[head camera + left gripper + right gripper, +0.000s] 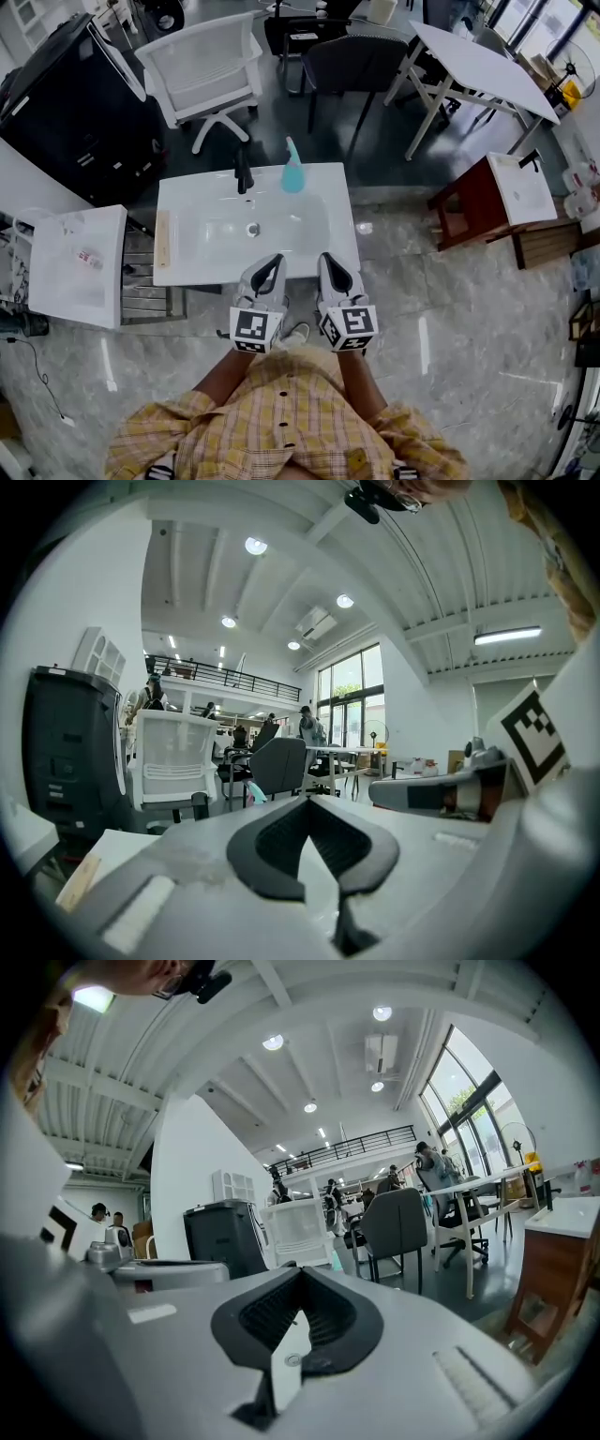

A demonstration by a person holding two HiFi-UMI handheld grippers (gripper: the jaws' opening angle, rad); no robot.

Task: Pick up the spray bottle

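Spray bottle stands upright at the washbasin's far rim, within reach — left gripper and right gripper hang short, jaws pressed together, empty.

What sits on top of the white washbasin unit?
A teal spray bottle and a black tap stand along its far rim; a pale wooden strip lies at its left edge. The left tool and right tool cover part of the near rim.

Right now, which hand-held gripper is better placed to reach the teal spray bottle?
The right hand-held gripper, narrowly. It and the left hand-held gripper sit shut, similarly far from the teal spray bottle, but the black faucet crowds the bottle's left side.
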